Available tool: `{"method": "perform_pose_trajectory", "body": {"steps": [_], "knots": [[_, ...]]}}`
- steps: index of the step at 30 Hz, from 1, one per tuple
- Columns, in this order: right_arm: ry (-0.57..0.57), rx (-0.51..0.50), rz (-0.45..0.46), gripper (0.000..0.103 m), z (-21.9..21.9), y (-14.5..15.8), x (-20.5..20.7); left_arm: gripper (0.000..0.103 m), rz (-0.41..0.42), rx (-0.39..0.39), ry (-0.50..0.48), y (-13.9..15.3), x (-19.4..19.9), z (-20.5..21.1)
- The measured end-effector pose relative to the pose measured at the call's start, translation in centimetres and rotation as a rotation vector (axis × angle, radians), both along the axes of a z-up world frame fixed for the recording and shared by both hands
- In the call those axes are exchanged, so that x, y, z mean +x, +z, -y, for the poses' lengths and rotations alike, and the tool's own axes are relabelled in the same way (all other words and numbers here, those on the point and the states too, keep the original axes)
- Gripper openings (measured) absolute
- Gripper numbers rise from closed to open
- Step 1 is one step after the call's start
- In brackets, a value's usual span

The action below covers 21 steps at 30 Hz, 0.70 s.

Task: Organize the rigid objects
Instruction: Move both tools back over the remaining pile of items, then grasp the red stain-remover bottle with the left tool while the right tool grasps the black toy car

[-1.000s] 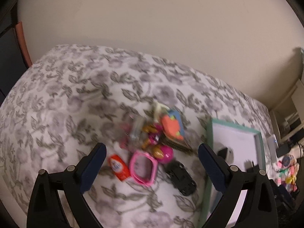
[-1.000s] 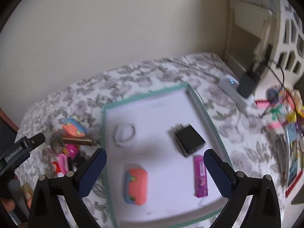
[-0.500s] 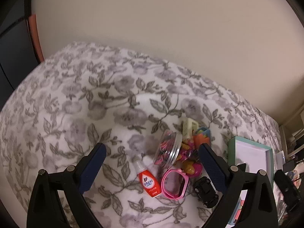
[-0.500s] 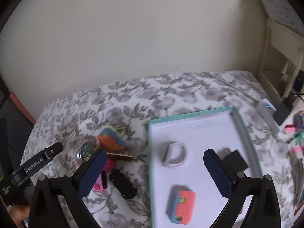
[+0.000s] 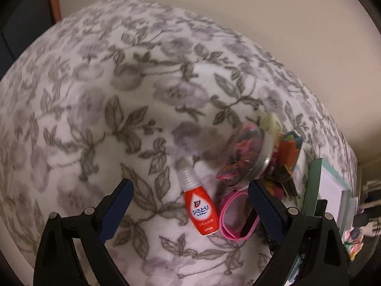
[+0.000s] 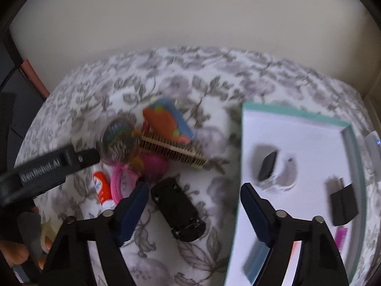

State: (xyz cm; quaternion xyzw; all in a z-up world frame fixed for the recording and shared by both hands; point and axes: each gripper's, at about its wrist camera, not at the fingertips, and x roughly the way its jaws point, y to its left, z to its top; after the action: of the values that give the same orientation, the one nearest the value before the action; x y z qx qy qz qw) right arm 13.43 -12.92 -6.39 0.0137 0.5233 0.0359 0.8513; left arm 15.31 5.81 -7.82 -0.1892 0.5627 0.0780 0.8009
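Observation:
A pile of small items lies on the floral bedspread. In the left wrist view my left gripper (image 5: 189, 186) stands open just above a red dropper bottle (image 5: 201, 208). A pink square frame (image 5: 235, 214) and a tipped jar (image 5: 243, 155) of coloured bits lie to its right. In the right wrist view my right gripper (image 6: 194, 187) hangs over a black toy car (image 6: 178, 212). Its jaws are closing with the car between them, and the pads stand clear of it. A gold comb (image 6: 171, 149) and an orange-blue toy (image 6: 166, 121) lie beyond.
A teal-rimmed white tray (image 6: 297, 116) sits to the right with a white smartwatch (image 6: 273, 169), a black charger (image 6: 343, 202) and a purple stick (image 6: 340, 237). A finger of the left gripper (image 6: 47, 166) and a hand (image 6: 14, 255) show at the left. A wall stands behind the bed.
Both grippers sank and swung left. The right one left the tray and now hangs over the black car, jaws narrower. The left one came down close to the red bottle.

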Motion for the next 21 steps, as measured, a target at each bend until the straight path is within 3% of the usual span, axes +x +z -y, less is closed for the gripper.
{"method": "perform_pose_trajectory", "body": {"steps": [2, 4, 12, 16, 21], "knots": [[0.008, -0.003, -0.023, 0.075, -0.2, -0.9, 0.0, 0.091, -0.011, 0.016, 0.006, -0.3, 0.0, -0.1], [0.011, 0.000, -0.042, 0.073, -0.4, -1.6, 0.0, 0.075, -0.012, 0.010, 0.010, -0.4, 0.0, 0.0], [0.029, -0.001, -0.084, 0.065, -0.9, -2.9, 0.2, 0.072, -0.056, 0.029, -0.018, -1.5, 0.2, 1.0], [0.038, 0.006, -0.096, 0.057, -1.2, -3.2, 0.2, 0.054, -0.091, 0.029, -0.041, -2.7, 0.3, 1.8], [0.052, 0.012, -0.118, 0.056, -1.5, -3.7, 0.3, 0.054, -0.091, 0.057, -0.053, -3.0, 0.4, 2.7]]}}
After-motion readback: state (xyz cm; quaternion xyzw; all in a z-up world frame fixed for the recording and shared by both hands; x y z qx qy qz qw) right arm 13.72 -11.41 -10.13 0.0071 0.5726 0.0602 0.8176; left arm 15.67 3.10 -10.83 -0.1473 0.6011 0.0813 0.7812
